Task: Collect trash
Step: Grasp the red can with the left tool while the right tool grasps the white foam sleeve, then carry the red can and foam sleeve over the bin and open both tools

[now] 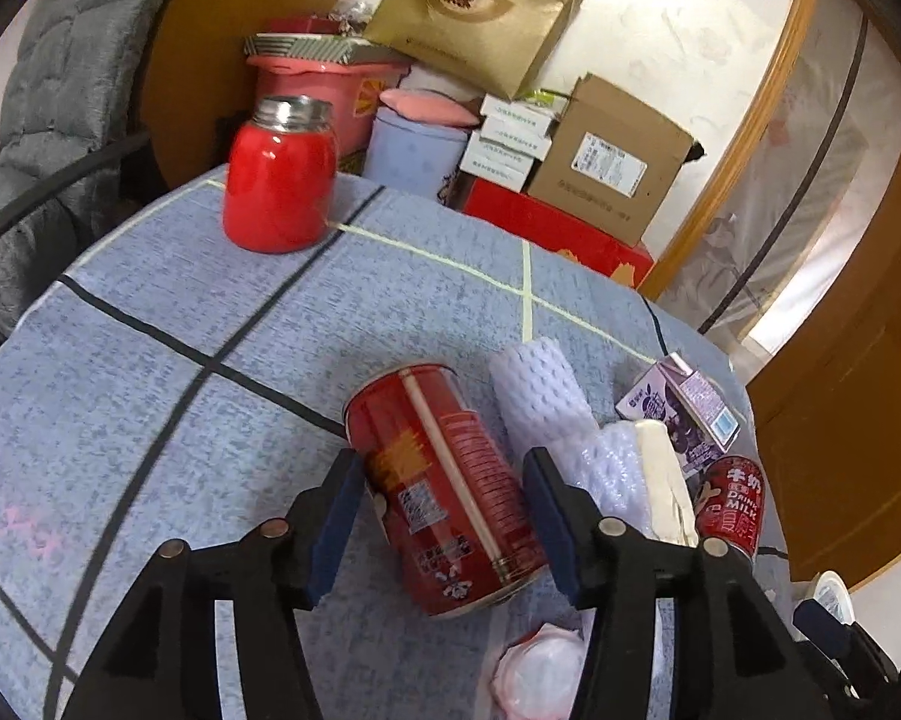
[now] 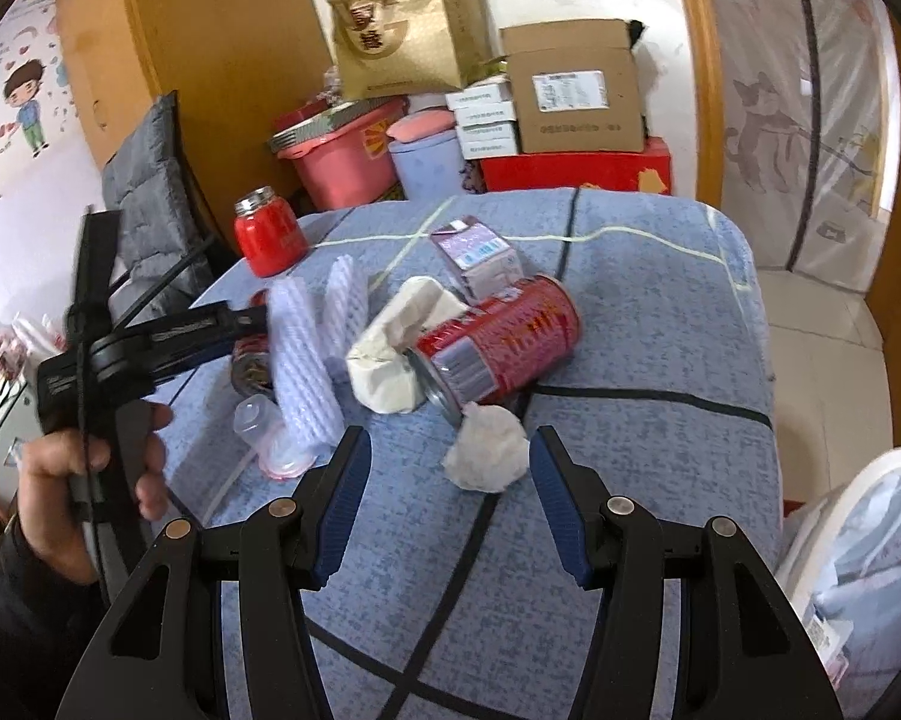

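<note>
Red drink can (image 1: pixel 450 492) lies between my left gripper's (image 1: pixel 441 516) wide-spread fingers; my right gripper (image 2: pixel 450 501) gapes wide, crumpled tissue (image 2: pixel 487 447) at twelve o'clock.

glossy metal can (image 1: pixel 450 492), matt (woven) tablecloth (image 1: pixel 210 420)

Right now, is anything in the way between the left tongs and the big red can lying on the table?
No, nothing visible is. The left tongs are open and the red can lies on its side right between the fingers. The white foam netting sits just beside the can, on its right.
</note>
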`<action>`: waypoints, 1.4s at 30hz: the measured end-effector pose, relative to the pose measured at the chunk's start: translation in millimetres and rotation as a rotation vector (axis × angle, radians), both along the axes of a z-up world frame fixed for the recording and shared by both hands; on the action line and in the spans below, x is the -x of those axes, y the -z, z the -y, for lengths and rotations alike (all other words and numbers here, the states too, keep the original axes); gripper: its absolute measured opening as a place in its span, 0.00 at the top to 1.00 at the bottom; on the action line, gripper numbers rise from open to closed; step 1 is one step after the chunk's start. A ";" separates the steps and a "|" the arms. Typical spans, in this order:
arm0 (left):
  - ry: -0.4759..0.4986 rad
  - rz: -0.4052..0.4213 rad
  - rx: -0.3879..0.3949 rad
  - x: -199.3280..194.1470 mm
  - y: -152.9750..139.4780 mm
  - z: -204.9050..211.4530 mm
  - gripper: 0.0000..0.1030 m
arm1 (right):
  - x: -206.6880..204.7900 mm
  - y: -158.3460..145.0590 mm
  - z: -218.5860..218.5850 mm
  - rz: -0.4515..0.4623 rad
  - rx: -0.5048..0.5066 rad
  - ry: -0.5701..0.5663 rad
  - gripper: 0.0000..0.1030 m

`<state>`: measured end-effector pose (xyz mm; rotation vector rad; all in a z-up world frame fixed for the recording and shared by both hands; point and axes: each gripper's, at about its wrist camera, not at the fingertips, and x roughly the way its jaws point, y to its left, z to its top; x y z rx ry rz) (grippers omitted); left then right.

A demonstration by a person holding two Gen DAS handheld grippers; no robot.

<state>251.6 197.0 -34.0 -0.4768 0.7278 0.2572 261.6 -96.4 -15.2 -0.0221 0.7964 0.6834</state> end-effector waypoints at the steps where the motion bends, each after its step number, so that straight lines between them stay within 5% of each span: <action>1: 0.005 -0.005 -0.005 -1.9 1.2 1.4 0.44 | 0.7 -0.2 -2.5 0.002 0.001 -0.012 0.46; 7: 0.058 -0.080 -0.031 -2.5 19.4 5.8 0.49 | 5.6 1.8 -16.6 -0.005 0.002 -0.076 0.46; 22: 0.104 -0.014 -0.045 63.6 13.3 -1.3 0.49 | -8.2 22.7 -80.4 -0.055 0.034 -0.210 0.50; 29: 0.120 0.003 -0.036 77.8 11.5 -3.5 0.49 | -21.9 39.6 -97.5 -0.116 0.061 -0.222 0.68; 33: 0.136 0.016 -0.039 81.8 9.9 1.2 0.49 | -17.8 35.1 -91.2 -0.107 0.045 -0.203 0.77; 42: 0.172 0.068 -0.066 100.8 -10.5 26.9 0.49 | 12.7 8.4 -49.2 -0.055 -0.015 -0.157 0.80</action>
